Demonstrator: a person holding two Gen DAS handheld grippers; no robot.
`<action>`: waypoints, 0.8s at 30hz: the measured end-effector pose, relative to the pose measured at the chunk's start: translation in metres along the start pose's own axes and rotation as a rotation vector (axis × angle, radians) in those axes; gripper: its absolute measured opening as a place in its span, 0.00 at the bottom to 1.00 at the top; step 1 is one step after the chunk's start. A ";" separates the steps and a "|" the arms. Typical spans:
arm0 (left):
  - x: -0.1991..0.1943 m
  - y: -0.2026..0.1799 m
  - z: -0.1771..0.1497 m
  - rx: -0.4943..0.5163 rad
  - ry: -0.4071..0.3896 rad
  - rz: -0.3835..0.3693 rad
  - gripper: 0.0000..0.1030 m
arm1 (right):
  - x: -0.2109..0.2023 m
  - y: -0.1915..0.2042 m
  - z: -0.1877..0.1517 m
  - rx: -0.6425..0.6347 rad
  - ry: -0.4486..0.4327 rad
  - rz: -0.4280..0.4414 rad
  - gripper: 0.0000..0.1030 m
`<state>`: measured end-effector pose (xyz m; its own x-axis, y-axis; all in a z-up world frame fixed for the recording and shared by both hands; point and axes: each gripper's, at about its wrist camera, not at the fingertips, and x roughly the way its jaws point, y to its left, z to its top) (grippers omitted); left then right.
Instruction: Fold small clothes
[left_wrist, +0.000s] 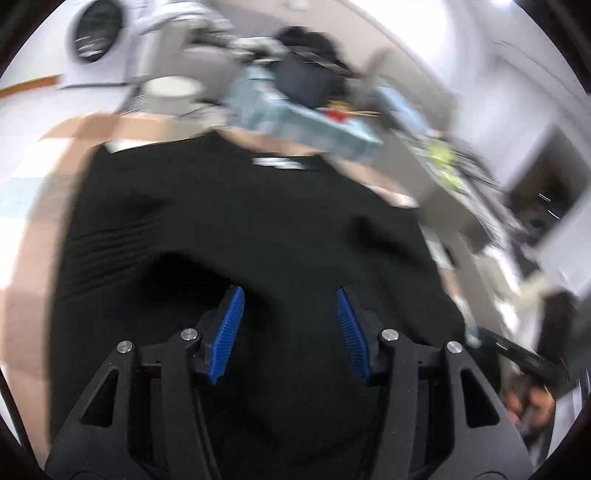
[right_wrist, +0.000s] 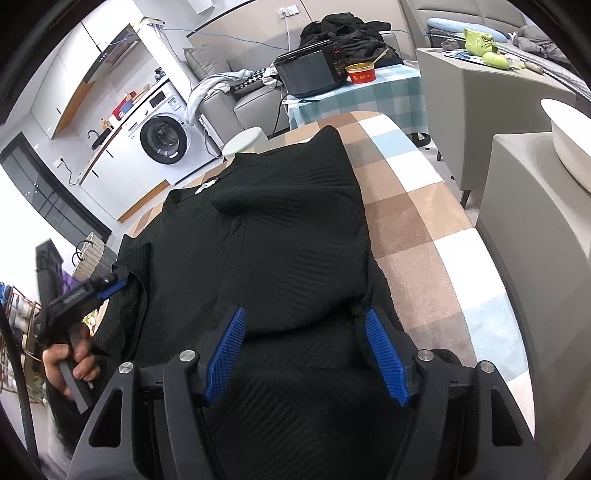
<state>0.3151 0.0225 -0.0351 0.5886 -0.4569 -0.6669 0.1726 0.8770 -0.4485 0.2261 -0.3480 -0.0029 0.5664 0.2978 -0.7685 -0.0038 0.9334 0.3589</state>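
Note:
A black knit sweater (right_wrist: 280, 229) lies spread on a checked brown, white and blue tablecloth (right_wrist: 417, 221), collar and white label at the far end. Its right side is folded in over the body. My right gripper (right_wrist: 306, 317) is open just above the near hem, blue pads apart, nothing between them. My left gripper (left_wrist: 290, 295) is open above the sweater (left_wrist: 240, 206) in a blurred view. In the right wrist view the left gripper (right_wrist: 120, 280) shows at the sweater's left edge by a sleeve, held by a hand; its jaws look nearly together there.
A black oven (right_wrist: 314, 70) and a red bowl (right_wrist: 362, 74) stand on a checked side table beyond the sweater. A white stool (right_wrist: 245, 142) is at the table's far end, a washing machine (right_wrist: 162, 138) at the back left, grey cabinets (right_wrist: 524, 206) at the right.

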 end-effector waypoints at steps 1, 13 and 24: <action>-0.004 -0.008 0.000 0.043 -0.014 0.007 0.48 | 0.000 0.000 0.001 0.000 0.000 0.000 0.67; -0.024 0.063 0.003 -0.109 -0.010 0.267 0.53 | 0.001 0.002 0.000 -0.010 0.009 0.005 0.67; -0.025 0.028 0.017 0.031 -0.064 0.146 0.58 | -0.006 0.003 0.007 -0.020 -0.016 -0.004 0.67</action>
<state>0.3188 0.0615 -0.0208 0.6582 -0.3147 -0.6839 0.1051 0.9380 -0.3304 0.2280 -0.3482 0.0068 0.5793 0.2908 -0.7614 -0.0181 0.9385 0.3447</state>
